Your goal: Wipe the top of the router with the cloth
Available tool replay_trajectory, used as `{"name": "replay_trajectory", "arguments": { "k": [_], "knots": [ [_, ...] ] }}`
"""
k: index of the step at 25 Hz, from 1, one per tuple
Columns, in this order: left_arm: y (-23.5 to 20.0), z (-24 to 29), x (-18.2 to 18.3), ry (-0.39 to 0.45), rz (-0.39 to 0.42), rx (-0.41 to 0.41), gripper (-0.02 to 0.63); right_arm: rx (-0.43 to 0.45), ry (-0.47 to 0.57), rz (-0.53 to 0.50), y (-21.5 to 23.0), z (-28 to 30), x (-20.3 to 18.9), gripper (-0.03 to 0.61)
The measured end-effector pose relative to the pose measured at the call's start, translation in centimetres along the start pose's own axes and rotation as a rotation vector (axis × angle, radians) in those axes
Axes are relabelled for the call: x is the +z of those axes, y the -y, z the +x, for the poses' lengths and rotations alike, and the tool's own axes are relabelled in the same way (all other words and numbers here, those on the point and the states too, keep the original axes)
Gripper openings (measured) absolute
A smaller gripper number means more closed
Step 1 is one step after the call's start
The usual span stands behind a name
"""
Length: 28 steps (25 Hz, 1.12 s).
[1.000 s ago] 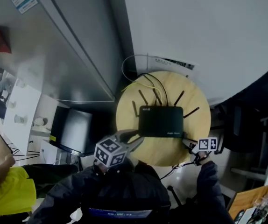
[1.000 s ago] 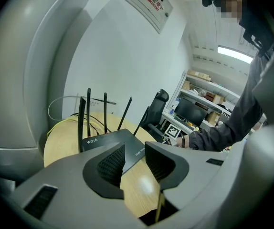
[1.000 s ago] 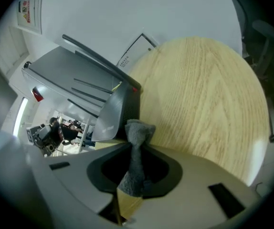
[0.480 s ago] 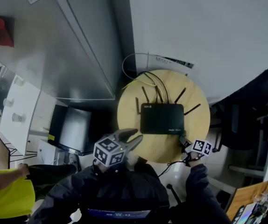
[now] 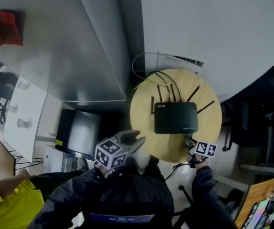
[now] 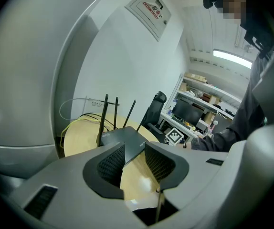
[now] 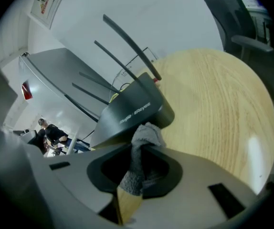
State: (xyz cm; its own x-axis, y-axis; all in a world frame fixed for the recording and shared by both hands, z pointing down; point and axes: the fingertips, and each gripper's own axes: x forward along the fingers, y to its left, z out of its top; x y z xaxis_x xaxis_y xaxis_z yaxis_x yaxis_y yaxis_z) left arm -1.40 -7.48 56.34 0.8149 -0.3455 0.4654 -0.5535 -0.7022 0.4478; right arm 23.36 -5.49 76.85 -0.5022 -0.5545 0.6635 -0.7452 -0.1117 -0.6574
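A: Step in hand?

B: Likely the approach. Round wooden table (image 5: pixel 173 147) underneath, black router (image 5: pixel 176 118) flat near the middle of it, grey cloth (image 7: pixel 145 135) brought up to the near right corner. No wiping contact to make out yet.

A: How to do it well?

B: Come in over that near corner and lay the cloth flat on the lid rather than dabbing with the bunched tip. Then sweep side to side in overlapping passes, working toward the far edge. Press lightly, to avoid pushing a light-looking box across the wood. Stop short of the raised antennas (image 5: pixel 193 93) and the cables (image 5: pixel 173 81) behind them; easy snags, both. Perhaps steady the near left edge of the casing with the free gripper.

A: Jaws?

B: Left gripper (image 6: pixel 133 162): parted, with nothing between the pads. Only the router and bare tabletop seen through the gap. Hovering by the table's near left rim, touching nothing. Right gripper (image 7: pixel 139 168): drawn close together, clamped on the cloth.

A: And how held?

B: Pinched through the middle, with a bunched tuft poking out past the tips, right at the router's near corner. Touching the casing or just short of it? Impossible to tell from either view.
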Motion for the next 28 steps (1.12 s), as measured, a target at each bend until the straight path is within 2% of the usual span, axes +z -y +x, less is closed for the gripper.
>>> {"name": "replay_trajectory", "arguments": {
  "k": [11, 15, 25, 28],
  "knots": [
    [-1.8, -3.2, -1.0, 0.013, -0.003, -0.012, 0.129, -0.029, -0.027, -0.018, -4.2, 3.2, -2.1, 0.074],
    [-2.7, -4.3, -1.2, 0.015, 0.001, -0.017, 0.128, 0.006, -0.036, -0.016, -6.5, 5.1, -3.3, 0.074],
    [-5.0, -7.2, -1.6, 0.031, -0.005, -0.015, 0.129, 0.021, -0.057, -0.027, -11.0, 8.3, -5.8, 0.074],
    [-5.6, -7.9, -1.8, 0.036, -0.010, -0.012, 0.129, 0.032, -0.039, -0.004, -11.8, 9.1, -6.3, 0.074]
  ]
}}
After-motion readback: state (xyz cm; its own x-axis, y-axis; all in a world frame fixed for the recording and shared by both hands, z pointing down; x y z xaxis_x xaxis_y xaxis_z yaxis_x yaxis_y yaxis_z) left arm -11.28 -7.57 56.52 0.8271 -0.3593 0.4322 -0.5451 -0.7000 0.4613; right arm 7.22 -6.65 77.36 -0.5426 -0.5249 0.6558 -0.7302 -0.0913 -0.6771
